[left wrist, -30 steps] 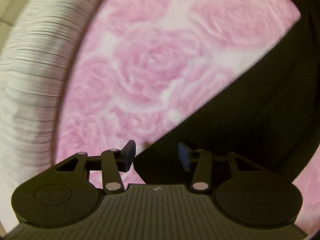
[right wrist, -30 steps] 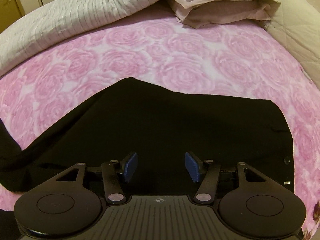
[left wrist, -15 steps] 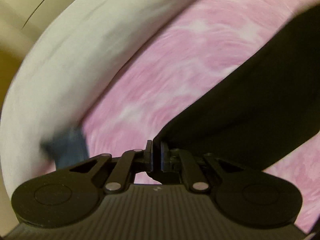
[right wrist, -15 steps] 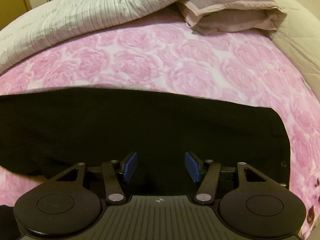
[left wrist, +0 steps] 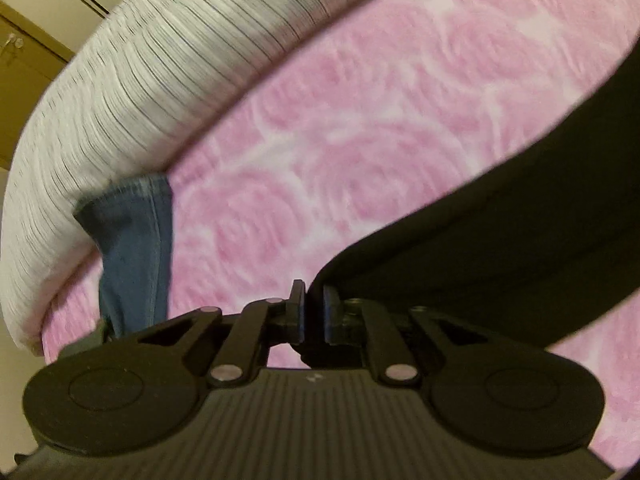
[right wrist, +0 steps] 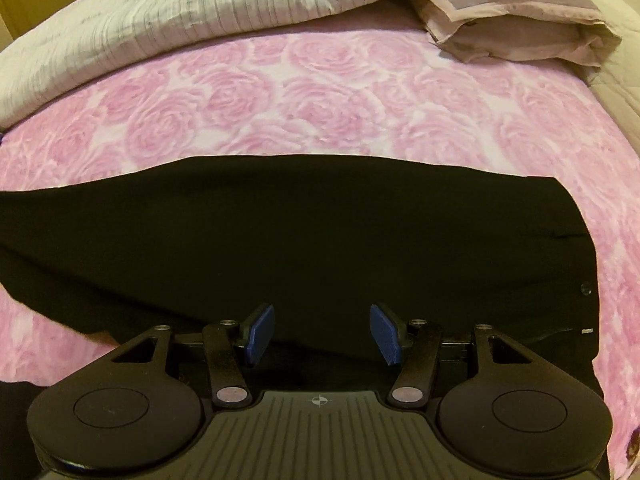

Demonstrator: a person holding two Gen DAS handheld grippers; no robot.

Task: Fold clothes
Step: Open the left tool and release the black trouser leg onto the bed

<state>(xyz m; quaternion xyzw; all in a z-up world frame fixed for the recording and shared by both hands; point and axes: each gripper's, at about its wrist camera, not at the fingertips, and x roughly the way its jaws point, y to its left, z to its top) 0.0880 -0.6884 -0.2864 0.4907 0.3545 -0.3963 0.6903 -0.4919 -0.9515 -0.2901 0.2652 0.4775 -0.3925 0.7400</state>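
A black garment (right wrist: pixel 320 232) lies spread across the pink rose-patterned bed sheet (right wrist: pixel 280 96). In the left wrist view my left gripper (left wrist: pixel 314 312) is shut on an end of the black garment (left wrist: pixel 500 232), which stretches away to the right above the sheet. In the right wrist view my right gripper (right wrist: pixel 322 332) is open and empty, hovering over the near edge of the garment, with its blue pads (right wrist: pixel 260 328) apart.
A white ribbed comforter (right wrist: pixel 180 12) is bunched along the far side of the bed and shows in the left wrist view (left wrist: pixel 140 92). A greyish-mauve pillow (right wrist: pixel 516 12) lies at the far right. A blue denim piece (left wrist: pixel 136 240) lies by the comforter. Wooden cabinets (left wrist: pixel 20 68) stand behind.
My left gripper went from open to shut on the garment's end and pulled it out to the left. The garment now lies straighter and longer. My right gripper stayed open.
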